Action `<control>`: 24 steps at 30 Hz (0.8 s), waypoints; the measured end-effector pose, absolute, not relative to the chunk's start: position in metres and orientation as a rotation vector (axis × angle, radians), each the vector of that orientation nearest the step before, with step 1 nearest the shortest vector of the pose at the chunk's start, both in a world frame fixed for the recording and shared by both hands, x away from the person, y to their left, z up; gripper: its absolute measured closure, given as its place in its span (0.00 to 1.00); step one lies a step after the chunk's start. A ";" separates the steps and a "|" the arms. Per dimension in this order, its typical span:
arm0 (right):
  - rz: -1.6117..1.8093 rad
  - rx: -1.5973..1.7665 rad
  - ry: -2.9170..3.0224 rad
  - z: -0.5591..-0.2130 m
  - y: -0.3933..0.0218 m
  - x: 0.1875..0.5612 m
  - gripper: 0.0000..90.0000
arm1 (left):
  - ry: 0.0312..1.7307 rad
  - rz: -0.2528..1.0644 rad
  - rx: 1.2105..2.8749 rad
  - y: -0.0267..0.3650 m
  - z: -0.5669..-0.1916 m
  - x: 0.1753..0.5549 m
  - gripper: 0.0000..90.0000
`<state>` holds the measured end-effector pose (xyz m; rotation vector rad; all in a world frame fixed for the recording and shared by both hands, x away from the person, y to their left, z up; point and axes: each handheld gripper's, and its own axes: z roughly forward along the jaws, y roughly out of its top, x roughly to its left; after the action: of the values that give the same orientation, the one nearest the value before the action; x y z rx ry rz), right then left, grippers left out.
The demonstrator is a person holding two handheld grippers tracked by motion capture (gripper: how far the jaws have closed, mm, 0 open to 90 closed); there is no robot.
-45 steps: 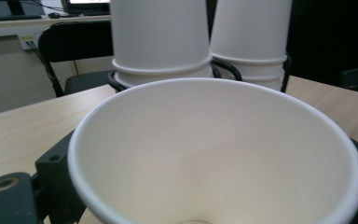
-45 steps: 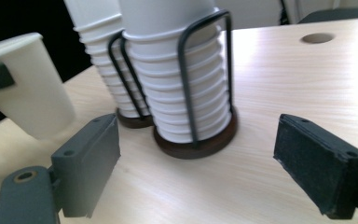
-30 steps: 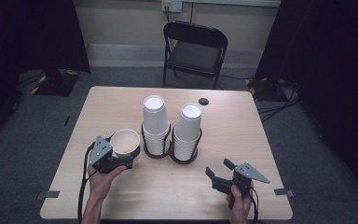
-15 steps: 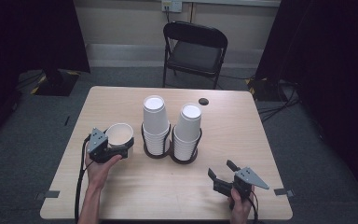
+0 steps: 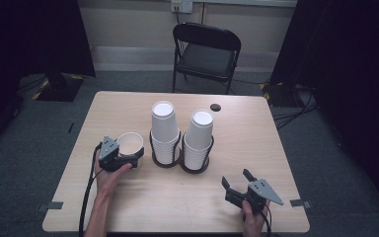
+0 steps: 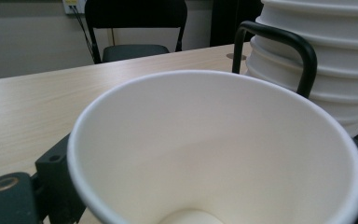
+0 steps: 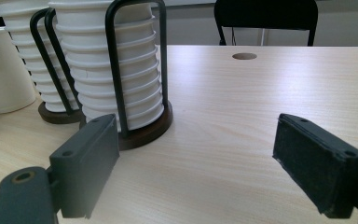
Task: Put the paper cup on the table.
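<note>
The left gripper (image 5: 128, 159) pinches a single paper cup (image 5: 129, 146) upright between its jaws, mouth up, just beside the nearer cup stack (image 5: 165, 133). The right gripper (image 5: 236, 186), jaws spread and empty, rests well apart from the cup.

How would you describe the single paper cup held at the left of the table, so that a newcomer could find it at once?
On the wooden table, find the two stacks of white cups in black wire holders at the middle. Just left of them a single white paper cup stands mouth up between the jaws of the left tool. Unlike its neighbours, it is unstacked and outside any holder.
</note>
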<state>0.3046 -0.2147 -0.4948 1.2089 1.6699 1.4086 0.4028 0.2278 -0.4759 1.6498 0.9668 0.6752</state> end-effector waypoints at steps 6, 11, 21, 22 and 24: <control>1.395 1.202 1.691 -0.495 -0.214 0.306 0.15 | 0.964 0.658 1.673 0.227 -0.475 0.401 0.09; 1.403 1.205 1.692 -0.495 -0.214 0.306 0.15 | 0.996 0.615 1.694 0.229 -0.478 0.401 0.11; 1.408 1.200 1.694 -0.495 -0.214 0.306 0.15 | 0.995 0.640 1.728 0.229 -0.482 0.394 0.12; 1.408 1.201 1.695 -0.495 -0.214 0.306 0.15 | 0.994 0.651 1.739 0.229 -0.482 0.393 0.13; 1.404 1.201 1.699 -0.495 -0.214 0.306 0.15 | 0.994 0.659 1.742 0.230 -0.483 0.391 0.13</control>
<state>0.3061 -0.2140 -0.4945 1.2014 1.6994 1.4043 0.3906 0.2295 -0.4828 1.7425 0.9945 0.6588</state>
